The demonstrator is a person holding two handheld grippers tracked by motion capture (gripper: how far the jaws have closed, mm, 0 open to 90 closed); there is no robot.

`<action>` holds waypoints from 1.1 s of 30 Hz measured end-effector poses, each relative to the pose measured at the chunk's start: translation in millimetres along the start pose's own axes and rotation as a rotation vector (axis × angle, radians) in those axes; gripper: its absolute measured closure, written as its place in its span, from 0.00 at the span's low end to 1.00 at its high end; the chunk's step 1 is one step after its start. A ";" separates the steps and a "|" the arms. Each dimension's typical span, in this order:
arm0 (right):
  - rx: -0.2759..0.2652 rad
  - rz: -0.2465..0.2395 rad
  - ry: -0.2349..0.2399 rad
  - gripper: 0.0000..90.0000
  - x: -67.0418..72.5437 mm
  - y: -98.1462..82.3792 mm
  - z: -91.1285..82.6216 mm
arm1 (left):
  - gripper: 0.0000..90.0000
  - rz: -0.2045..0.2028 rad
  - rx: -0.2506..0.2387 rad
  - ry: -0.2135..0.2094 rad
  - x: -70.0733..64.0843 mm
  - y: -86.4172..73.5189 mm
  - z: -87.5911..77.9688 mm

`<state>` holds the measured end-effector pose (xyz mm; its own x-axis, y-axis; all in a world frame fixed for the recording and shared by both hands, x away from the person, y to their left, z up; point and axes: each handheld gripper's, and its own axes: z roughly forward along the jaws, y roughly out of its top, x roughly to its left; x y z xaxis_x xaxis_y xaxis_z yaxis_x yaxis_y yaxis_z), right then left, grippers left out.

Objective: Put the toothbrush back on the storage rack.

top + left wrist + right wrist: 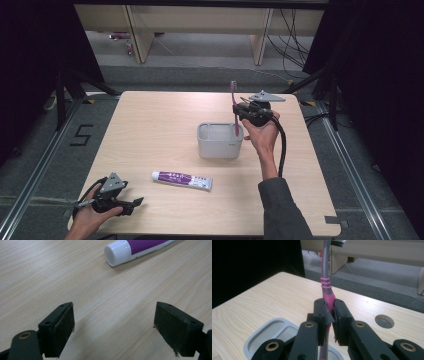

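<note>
Pink and grey plastic, the toothbrush stands upright in the right gripper, its lower end over or just inside the right part of the grey holder that sits mid-table, a little to the right. Whether the tip has reached the bottom cannot be told from the high view. In the right gripper view the two black jaws are clamped on the thick pink part of the handle, just below the ribbed rings, and the shaft runs up past them to the bristle head.

The brush looks light and stiff, a slim moulded handle that should not bend under a grip. It is likely smooth, and being narrow it could swivel between the pads if it is nudged sideways against the holder's rim. The hold on the thick waist of the handle seems a sound one: it leaves the lower end free to go into the compartment and keeps the bristles clear.

The left gripper rests at the near left of the table, its jaws standing wide apart with nothing between them. The purple and white toothpaste tube lies flat just beyond it, cap toward that gripper.
</note>
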<state>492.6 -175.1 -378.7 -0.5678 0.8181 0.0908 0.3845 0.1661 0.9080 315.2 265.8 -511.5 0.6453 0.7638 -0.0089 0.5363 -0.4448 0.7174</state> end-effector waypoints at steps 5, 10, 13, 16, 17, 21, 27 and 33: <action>0.012 0.026 -0.013 0.91 -2.8 -13.9 4.1 | 0.18 0.007 0.003 -0.002 0.5 -0.2 -0.6; 0.019 0.024 -0.013 0.91 -3.5 -19.5 5.3 | 0.18 -0.002 -0.004 0.001 -0.2 -0.2 0.4; 0.031 0.060 -0.002 0.91 -0.5 -23.0 5.6 | 0.18 -0.009 -0.003 -0.006 -0.2 -0.2 0.2; 0.032 0.051 0.005 0.91 -0.8 -28.2 6.9 | 0.18 -0.011 -0.003 -0.002 0.2 -0.7 -0.1; 0.029 0.043 0.000 0.91 -1.7 -32.3 8.3 | 0.18 -0.001 0.005 -0.004 0.8 -0.7 -0.7; 0.042 0.023 -0.004 0.91 -2.6 -35.8 8.9 | 0.18 -0.006 -0.002 -0.002 0.1 -0.2 0.4; 0.057 0.006 -0.003 0.91 -0.7 -38.8 9.9 | 0.18 0.004 0.005 -0.006 0.7 -0.4 -0.2; 0.077 0.022 0.002 0.91 1.1 -42.1 11.8 | 0.18 0.004 0.003 -0.007 0.7 -0.4 -0.4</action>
<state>484.4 -174.7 -421.7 -0.5603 0.8207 0.1117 0.4518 0.1897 0.8717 315.2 266.7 -511.6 0.6510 0.7590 -0.0109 0.5357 -0.4492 0.7150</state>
